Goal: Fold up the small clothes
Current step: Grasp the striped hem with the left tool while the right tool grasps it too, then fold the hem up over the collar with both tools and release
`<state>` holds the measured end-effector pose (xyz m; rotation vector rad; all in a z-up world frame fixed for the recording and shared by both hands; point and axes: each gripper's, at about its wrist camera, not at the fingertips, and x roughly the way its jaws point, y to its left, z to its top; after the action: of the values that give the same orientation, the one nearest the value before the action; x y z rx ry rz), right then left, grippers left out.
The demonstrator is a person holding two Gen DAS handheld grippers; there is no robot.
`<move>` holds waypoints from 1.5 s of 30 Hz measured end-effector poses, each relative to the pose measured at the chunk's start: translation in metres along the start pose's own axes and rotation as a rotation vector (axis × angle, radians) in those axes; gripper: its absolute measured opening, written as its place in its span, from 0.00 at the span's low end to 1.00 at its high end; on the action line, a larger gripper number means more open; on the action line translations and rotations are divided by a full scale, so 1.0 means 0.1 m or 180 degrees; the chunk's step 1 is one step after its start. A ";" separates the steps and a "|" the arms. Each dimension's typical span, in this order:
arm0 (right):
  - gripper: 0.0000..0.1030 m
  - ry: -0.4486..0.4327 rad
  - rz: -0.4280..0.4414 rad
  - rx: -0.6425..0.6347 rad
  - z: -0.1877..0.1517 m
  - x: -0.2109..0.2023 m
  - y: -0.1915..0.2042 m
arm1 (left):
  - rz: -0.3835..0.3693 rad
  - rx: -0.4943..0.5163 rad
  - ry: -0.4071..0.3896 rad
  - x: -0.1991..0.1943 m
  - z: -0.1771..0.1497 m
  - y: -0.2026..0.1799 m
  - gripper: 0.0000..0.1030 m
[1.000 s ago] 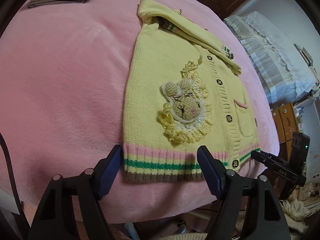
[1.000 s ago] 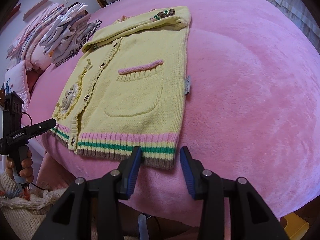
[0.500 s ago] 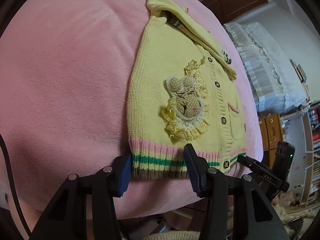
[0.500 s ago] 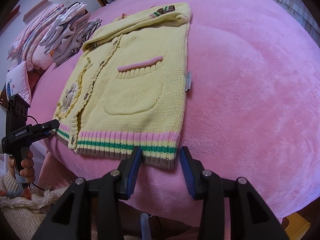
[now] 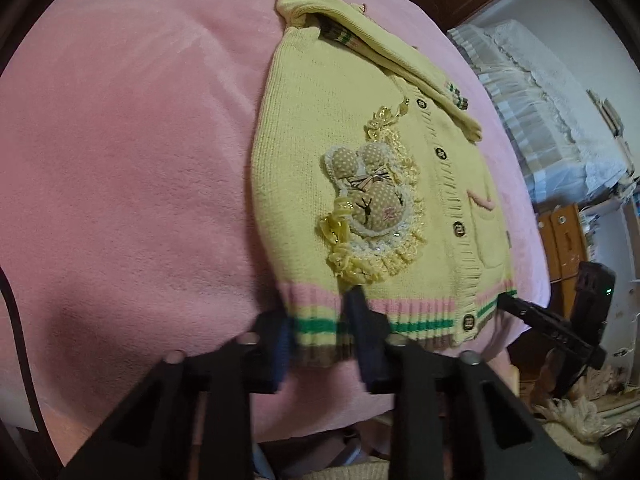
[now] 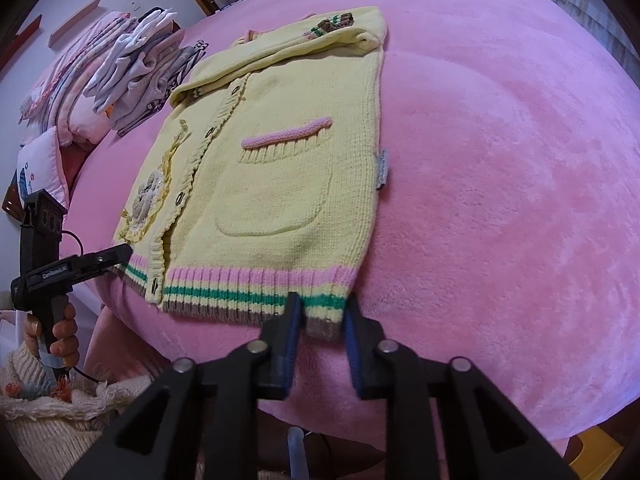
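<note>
Left wrist view: one yellow knitted cardigan [image 5: 304, 184] lies flat, front up, on a pink blanket [image 5: 128, 152]. Its long axis runs from the striped hem, nearest the camera, away to the collar at the far end. One sleeve [image 5: 384, 52] is folded across the top, its striped cuff pointing right. One padded rabbit patch [image 5: 370, 208] with frilled lace sits on the near front panel. Four dark buttons show along the centre band. The left gripper [image 5: 320, 328] is at the hem's left corner; its two blue-padded fingers [image 5: 366, 332] straddle the ribbed edge, with a narrow gap between them holding the hem, though whether they press the knit cannot be told. The right gripper [image 5: 552, 328] appears at the hem's far right corner.

Right wrist view: the same cardigan [image 6: 288, 184] lies with its hem toward the camera and its collar farther away. One pocket [image 6: 276, 196] with a pink rim sits on this front panel, and one small label [image 6: 382, 168] sticks out from the right side seam. The right gripper [image 6: 320, 320] has its two fingers [image 6: 290, 324] on either side of the hem's right corner, slightly apart; a firm pinch cannot be confirmed. The left gripper [image 6: 116, 254], held in one hand [image 6: 56, 332], touches the hem's opposite corner. One pile of folded clothes [image 6: 132, 68] rests at the blanket's far left.
</note>
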<state>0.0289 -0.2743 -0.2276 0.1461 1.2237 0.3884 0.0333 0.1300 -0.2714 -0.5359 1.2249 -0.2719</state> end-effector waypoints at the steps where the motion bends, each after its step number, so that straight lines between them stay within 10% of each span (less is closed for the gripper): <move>1: 0.11 0.0000 -0.0012 -0.0014 0.00 0.00 0.01 | -0.0031 -0.0054 -0.0001 0.00 0.01 0.02 0.13; 16: 0.08 -0.0490 0.0204 -0.0011 0.27 -0.55 0.09 | 0.0067 0.0015 -0.0520 -0.58 0.42 -0.44 0.10; 28: 0.07 -0.1045 0.0363 -0.0031 1.29 -0.88 0.08 | 0.0006 -0.0210 -0.0883 -0.67 1.47 -0.69 0.10; 45: 0.07 -0.0874 0.0059 0.0219 2.60 0.04 -0.28 | 0.0270 -0.0576 -0.0649 0.27 2.76 -0.52 0.10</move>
<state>0.2795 -0.2728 -0.1514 0.2616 0.9655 0.3302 0.3063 0.1397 -0.2004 -0.6499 1.0759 -0.0327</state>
